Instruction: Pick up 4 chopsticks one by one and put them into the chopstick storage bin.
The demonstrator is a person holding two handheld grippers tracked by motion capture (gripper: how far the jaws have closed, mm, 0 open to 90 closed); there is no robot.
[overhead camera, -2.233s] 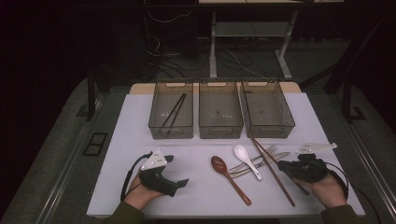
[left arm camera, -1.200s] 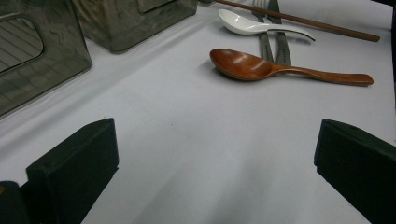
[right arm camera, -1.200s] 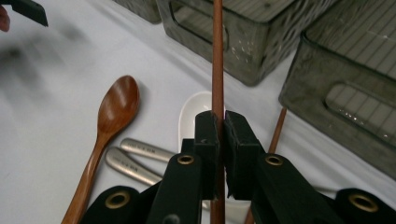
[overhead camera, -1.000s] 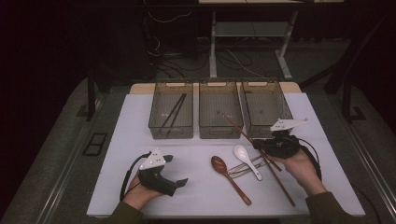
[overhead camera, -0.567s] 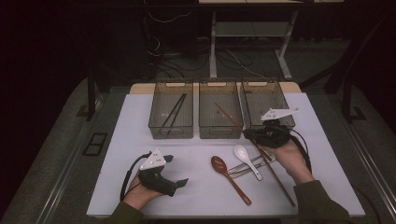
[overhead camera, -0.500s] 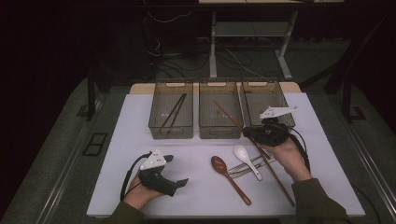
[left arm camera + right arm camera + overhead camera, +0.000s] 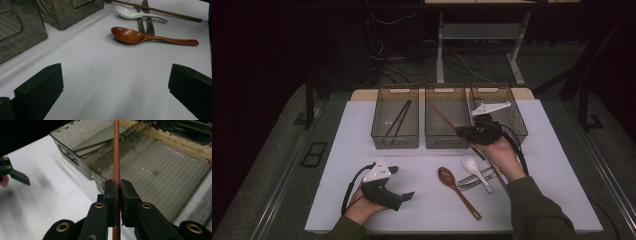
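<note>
One chopstick [image 7: 116, 157] is clamped in our right gripper [image 7: 116, 191], slanting over the middle bin [image 7: 447, 142]. We judge we're mid-carry; next, steer it left to the bin with the chopsticks [image 7: 398, 120]. Our left gripper [image 7: 401, 182] rests with its jaws apart.

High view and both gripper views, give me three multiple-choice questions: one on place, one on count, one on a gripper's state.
1. Where does the chopstick in the right gripper reach?
A. over the middle bin
B. over the left bin
C. flat on the table

2. How many bins stand in the row?
A. two
B. three
C. four

3. The left gripper is:
A. shut on the wooden spoon
B. shut on a fork
C. open

Answers: 1 A, the stick slants above the middle bin. 2 B, three stand side by side. 3 C, its jaws stand wide apart over bare table.
</note>
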